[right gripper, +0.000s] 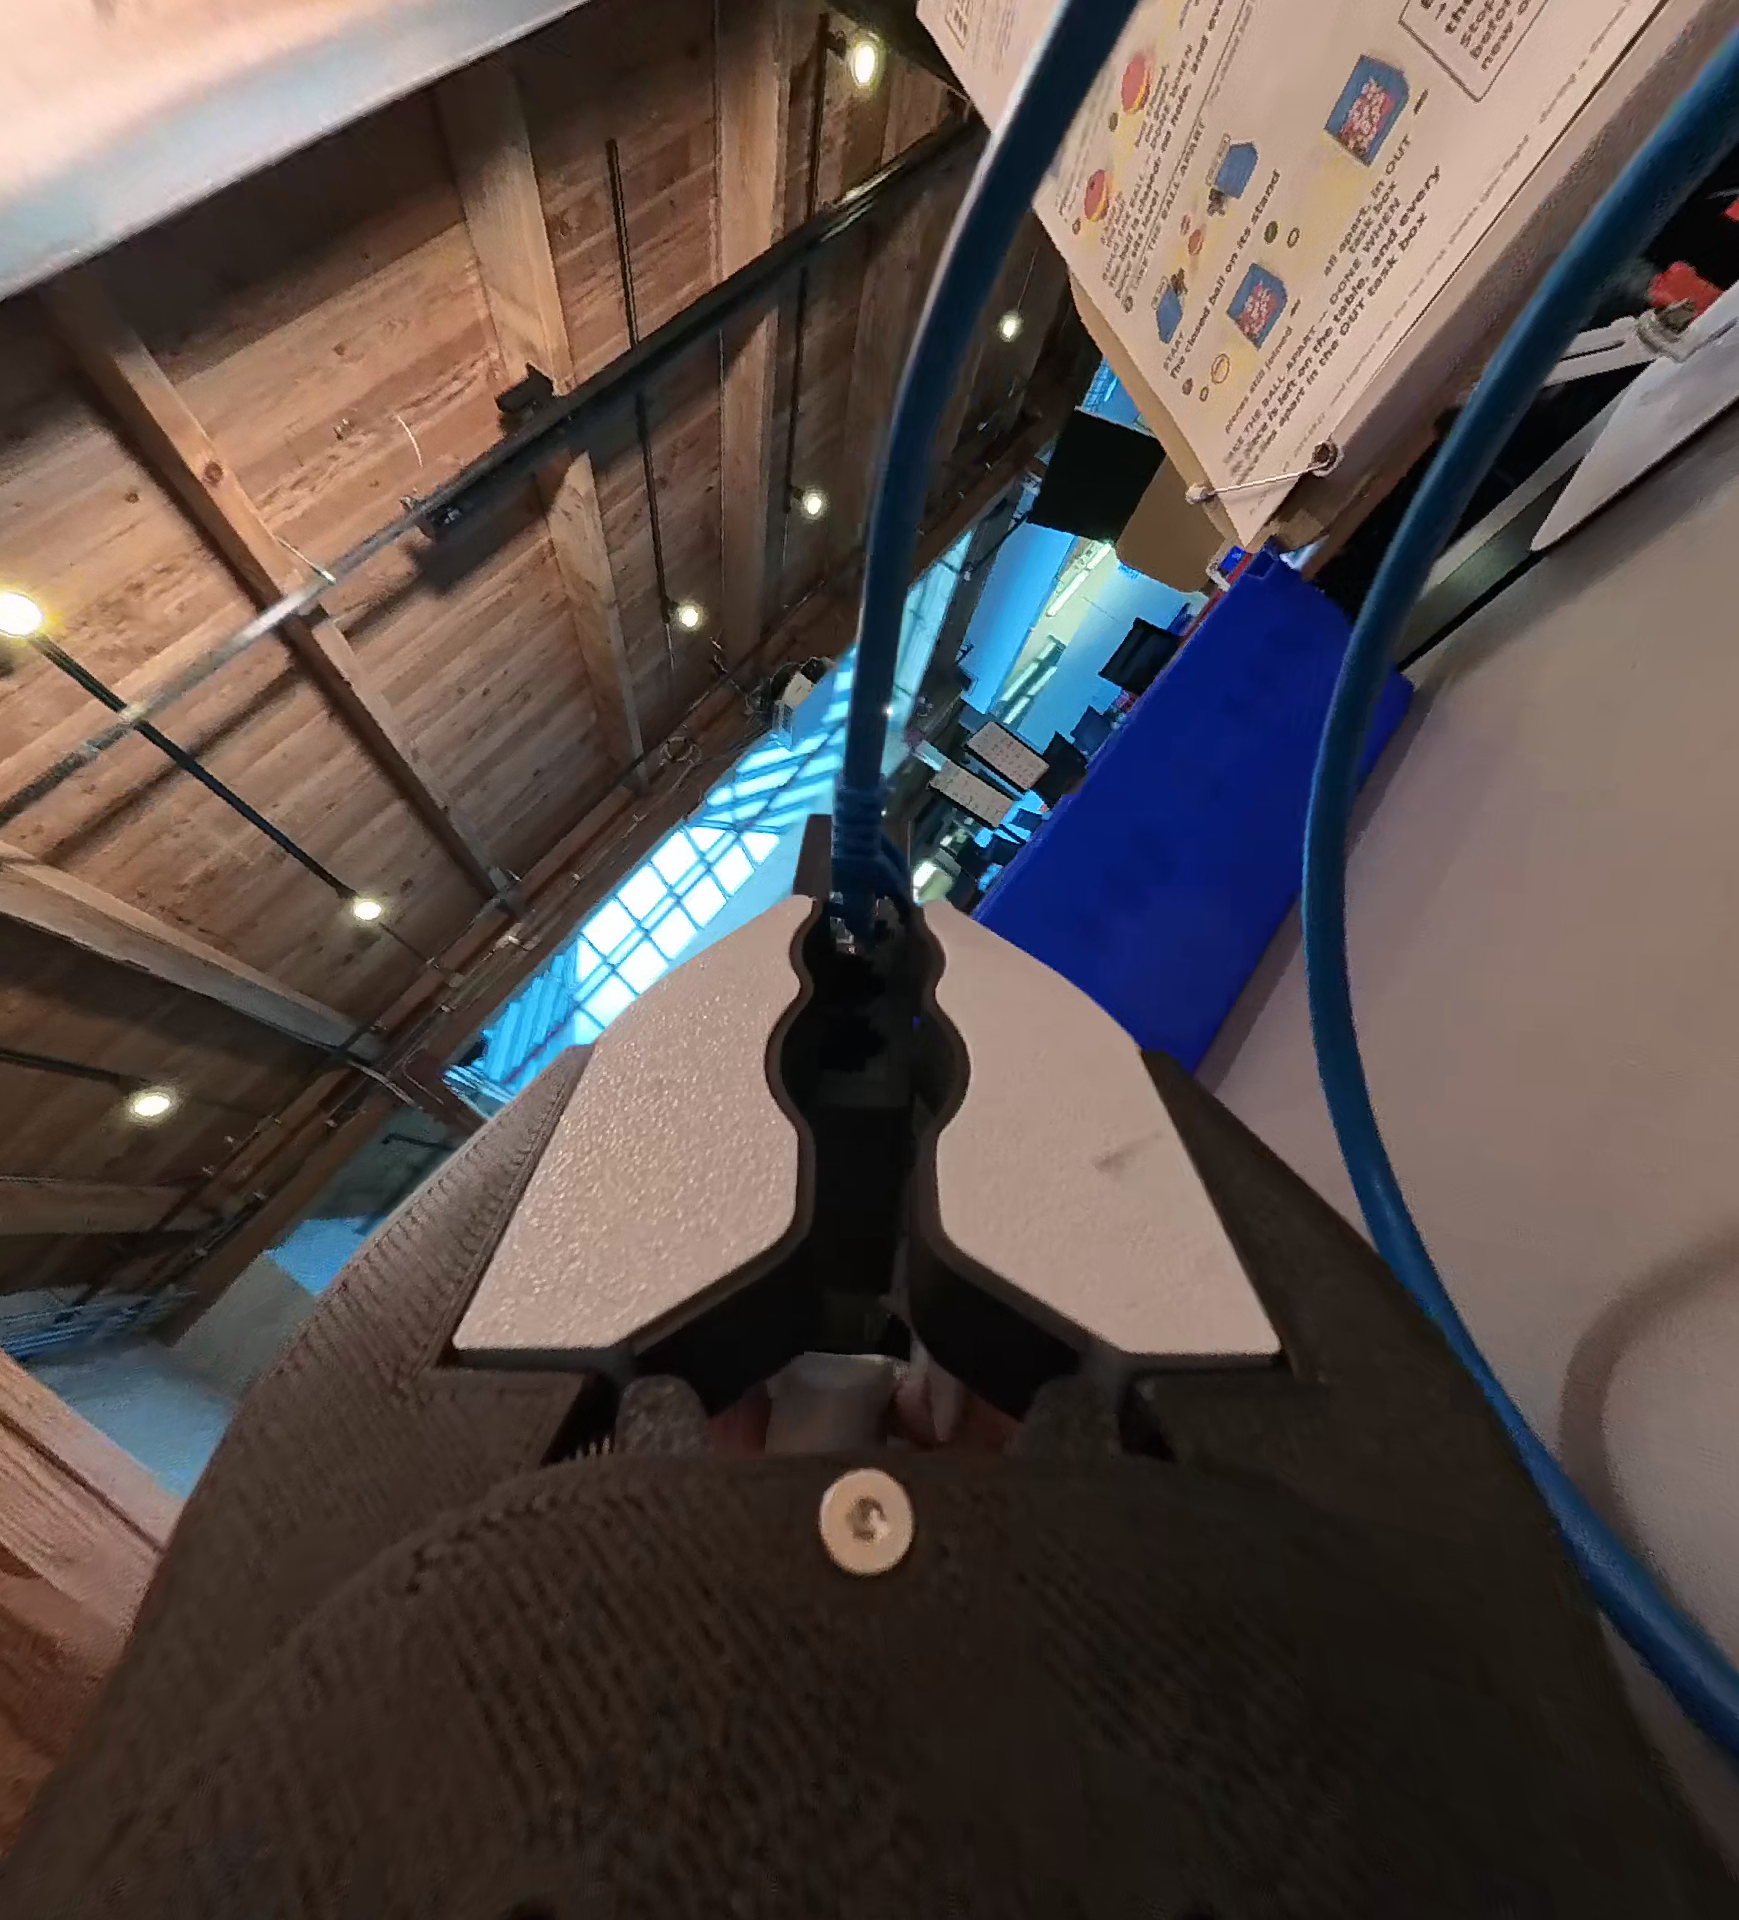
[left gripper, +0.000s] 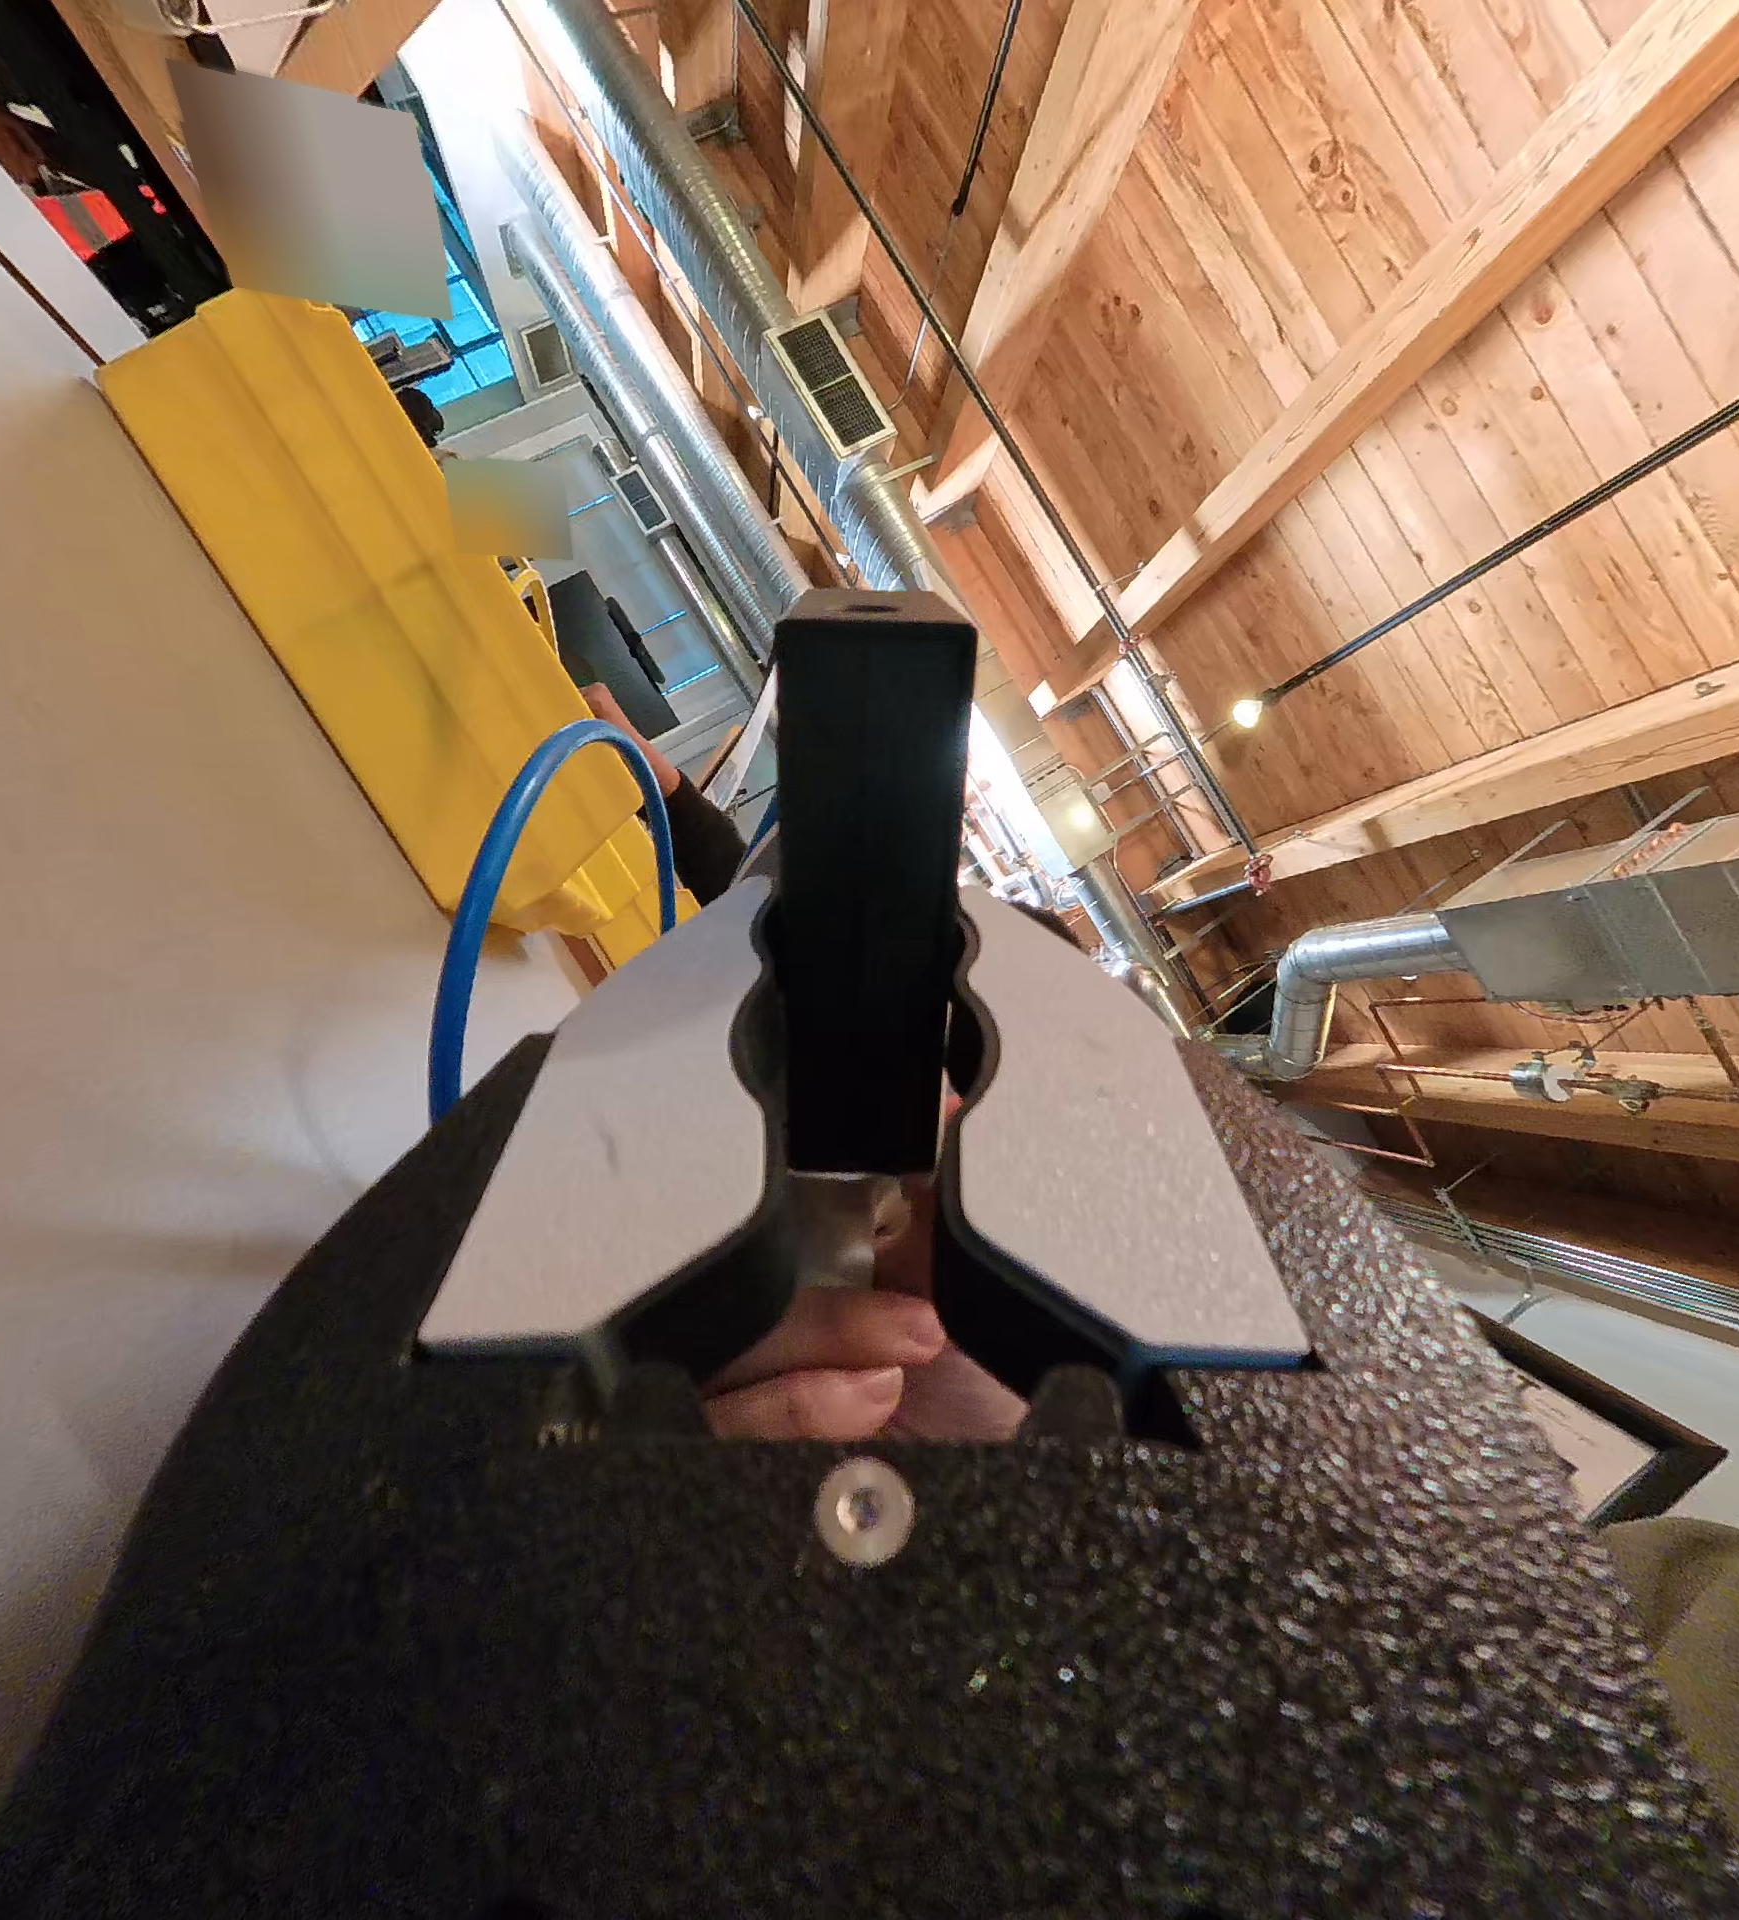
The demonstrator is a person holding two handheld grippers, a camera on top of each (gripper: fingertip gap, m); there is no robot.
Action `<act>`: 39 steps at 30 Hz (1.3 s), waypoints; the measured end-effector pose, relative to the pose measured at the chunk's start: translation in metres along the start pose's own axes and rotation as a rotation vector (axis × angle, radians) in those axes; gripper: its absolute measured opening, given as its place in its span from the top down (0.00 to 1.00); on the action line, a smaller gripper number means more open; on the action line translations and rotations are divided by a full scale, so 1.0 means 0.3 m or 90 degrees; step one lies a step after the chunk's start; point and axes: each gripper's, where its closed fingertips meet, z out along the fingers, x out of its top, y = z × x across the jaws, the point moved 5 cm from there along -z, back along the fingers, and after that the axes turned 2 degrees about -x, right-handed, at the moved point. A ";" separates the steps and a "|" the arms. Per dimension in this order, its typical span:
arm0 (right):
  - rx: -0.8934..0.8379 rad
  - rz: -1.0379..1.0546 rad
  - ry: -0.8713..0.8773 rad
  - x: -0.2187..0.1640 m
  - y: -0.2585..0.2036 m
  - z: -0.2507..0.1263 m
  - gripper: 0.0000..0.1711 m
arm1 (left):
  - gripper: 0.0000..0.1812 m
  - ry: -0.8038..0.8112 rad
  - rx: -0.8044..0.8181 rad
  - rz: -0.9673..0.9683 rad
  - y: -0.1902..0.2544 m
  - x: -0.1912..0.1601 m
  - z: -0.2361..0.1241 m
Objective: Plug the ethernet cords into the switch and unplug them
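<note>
Left tongs (left gripper: 870,935): closed on a black rectangular block, which I take to be the switch (left gripper: 873,883); it stands up between the two grey pads and juts past their tips toward 12 o'clock.
Hand on left tool: fingers (left gripper: 823,1371) show through the gap behind the pads, at 6 o'clock of the block.
Right tongs (right gripper: 865,935): pads drawn nearly together on the plug end of a blue ethernet cord (right gripper: 860,831); the plug sits in the narrow slot at the tips. A dark body lies in the slot behind it; what it is cannot be told.
Cord run, right wrist view: from the plug the cord rises toward 12 o'clock, and a second blue length (right gripper: 1364,935) sweeps in a wide arc from 1 o'clock down to 4 o'clock, over the pale counter (right gripper: 1623,935).
Cord, left wrist view: a blue loop (left gripper: 491,894) arches at 9 o'clock of the tongs, above the white counter (left gripper: 117,935).
Surroundings, left: yellow bin (left gripper: 345,582) on the counter at 11 o'clock; timber ceiling with silver ducts (left gripper: 699,343) beyond.
Surroundings, right: blue bin (right gripper: 1187,831) at 2 o'clock; printed instruction board (right gripper: 1312,239) at 1 o'clock.
Attitude: both cameras are tilted upward toward the ceiling.
</note>
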 end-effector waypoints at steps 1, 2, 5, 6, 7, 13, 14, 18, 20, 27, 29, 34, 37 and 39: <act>-0.014 -0.019 -0.007 0.001 0.001 -0.003 0.92 | 0.85 0.000 0.003 -0.001 -0.003 0.000 -0.001; -0.026 -0.029 -0.015 0.001 0.001 -0.003 0.92 | 0.85 0.003 0.002 -0.004 -0.006 0.001 -0.003; -0.034 -0.017 -0.030 0.001 0.005 0.000 0.92 | 0.85 0.012 0.011 0.001 -0.008 0.003 -0.005; -0.036 -0.015 -0.032 0.003 0.006 -0.001 0.92 | 0.85 0.012 0.013 0.004 -0.008 0.002 -0.005; -0.039 -0.018 -0.030 0.004 0.003 -0.001 0.92 | 0.85 0.012 0.010 0.008 -0.006 0.002 -0.004; -0.018 -0.014 -0.024 0.004 -0.012 0.001 0.92 | 0.85 0.024 0.002 0.023 0.009 0.004 -0.002; -0.022 -0.017 -0.025 0.003 -0.011 0.001 0.92 | 0.85 0.029 0.002 0.021 0.007 0.003 -0.004; -0.034 -0.028 -0.017 0.001 -0.007 -0.003 0.92 | 0.85 0.033 0.010 0.030 0.003 -0.001 -0.005; -0.039 -0.056 -0.024 0.002 -0.011 -0.003 0.93 | 0.85 0.031 0.010 0.039 0.007 0.003 -0.005; -0.001 -0.095 -0.046 0.012 -0.025 -0.006 0.93 | 0.85 0.002 -0.003 0.070 0.019 0.005 0.001; 0.004 -0.101 -0.051 0.014 -0.028 -0.008 0.93 | 0.85 -0.008 -0.013 0.064 0.018 0.004 0.002; 0.003 -0.088 -0.058 0.018 -0.017 -0.011 0.94 | 0.84 -0.034 -0.017 0.027 0.004 0.006 0.003; 0.010 -0.093 -0.057 0.019 -0.013 -0.008 0.94 | 0.85 -0.051 0.008 0.101 0.010 0.010 0.005; 0.010 -0.095 -0.029 0.043 -0.014 -0.012 0.95 | 0.85 -0.060 0.016 0.113 0.013 0.022 -0.003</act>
